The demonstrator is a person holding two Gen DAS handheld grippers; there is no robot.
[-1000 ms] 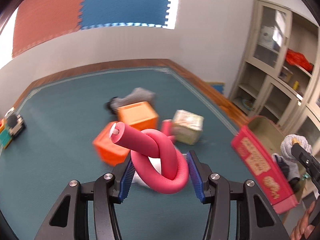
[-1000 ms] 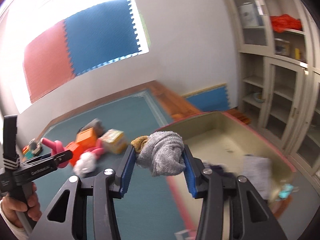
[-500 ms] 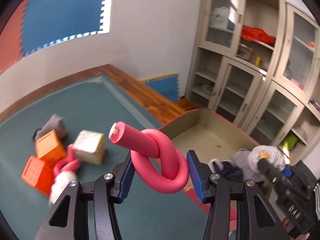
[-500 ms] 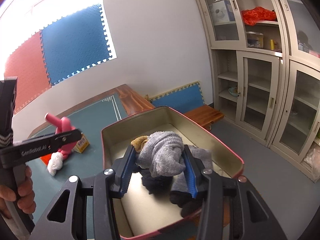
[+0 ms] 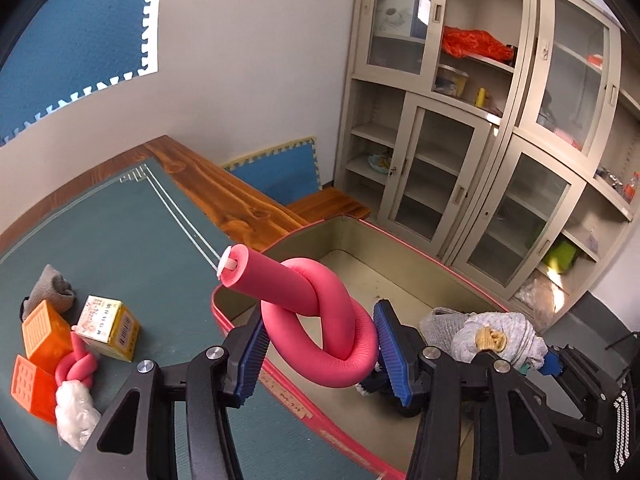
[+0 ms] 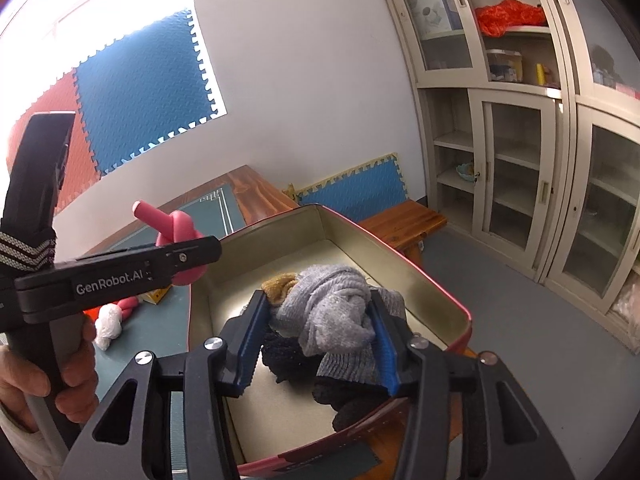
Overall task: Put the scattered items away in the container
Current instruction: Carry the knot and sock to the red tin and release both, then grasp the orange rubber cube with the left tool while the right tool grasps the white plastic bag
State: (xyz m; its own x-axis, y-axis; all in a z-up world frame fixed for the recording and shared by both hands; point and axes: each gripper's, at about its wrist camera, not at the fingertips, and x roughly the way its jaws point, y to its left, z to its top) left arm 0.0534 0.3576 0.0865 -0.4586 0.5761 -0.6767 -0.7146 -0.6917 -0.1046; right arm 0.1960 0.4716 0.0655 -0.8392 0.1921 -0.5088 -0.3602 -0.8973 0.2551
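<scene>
My left gripper is shut on a knotted pink foam tube and holds it above the near left edge of the red-rimmed tin box. My right gripper is shut on a balled grey sock and holds it over the box interior. Dark and grey socks lie inside the box beneath it. The right gripper with its sock shows in the left wrist view; the left gripper with the tube shows in the right wrist view.
On the green mat left of the box lie two orange cubes, a small printed carton, a grey sock, a second pink knotted tube and a white bundle. Glass-door cabinets stand behind.
Both grippers have swung right from the mat to the box. The pink tube now hangs over the box's left edge and the grey sock sits lower over the socks inside.
</scene>
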